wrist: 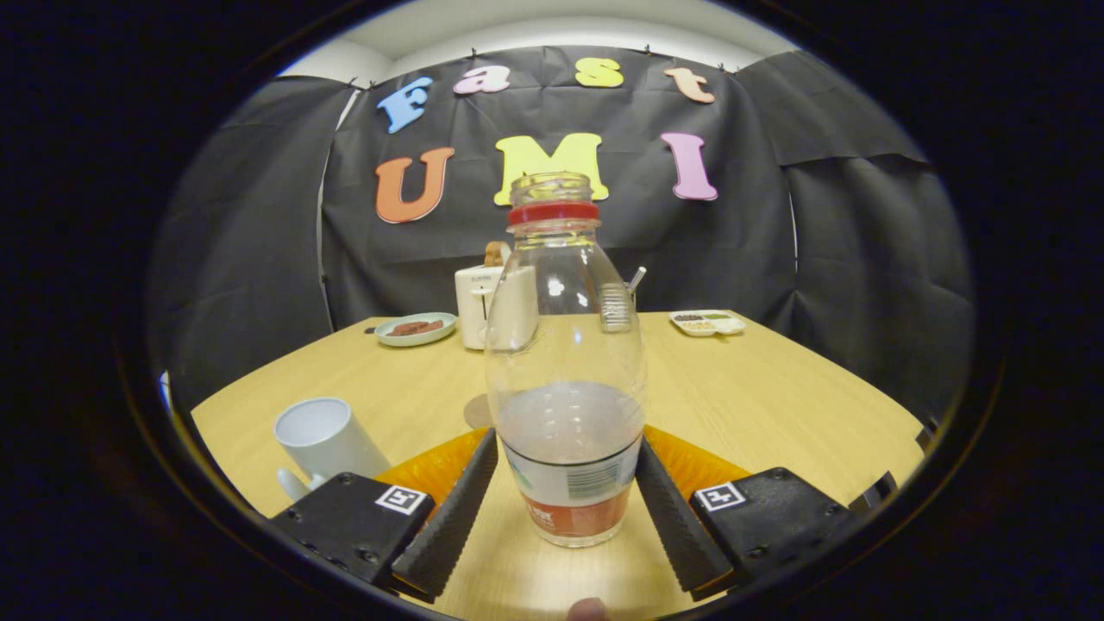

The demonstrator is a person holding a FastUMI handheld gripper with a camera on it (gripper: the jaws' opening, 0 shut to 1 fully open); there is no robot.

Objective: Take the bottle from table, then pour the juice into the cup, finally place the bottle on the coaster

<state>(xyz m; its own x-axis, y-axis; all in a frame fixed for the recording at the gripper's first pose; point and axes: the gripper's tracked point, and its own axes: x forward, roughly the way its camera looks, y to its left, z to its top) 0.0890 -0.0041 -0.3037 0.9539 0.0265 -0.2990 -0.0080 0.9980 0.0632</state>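
A clear plastic bottle (565, 345) stands upright between my fingers, its cap off and a red ring around the neck. Pale liquid fills roughly its lower third, above a white and red label. My gripper (565, 442) is shut on the bottle, with both ribbed black fingers (453, 513) pressing its sides at label height. I cannot tell whether its base rests on the wooden table (776, 405) or hangs just above it. A white cup (326, 440) stands to the left of the left finger, mouth tilted toward me. A round brown coaster (476, 411) lies just beyond the left fingertip, partly hidden by the bottle.
At the table's far side stand a white toaster (481, 306) with bread in it, a pale plate (417, 329) of brown food to its left, and a small divided dish (707, 323) to the right. A person's fingertip (588, 609) shows below the bottle.
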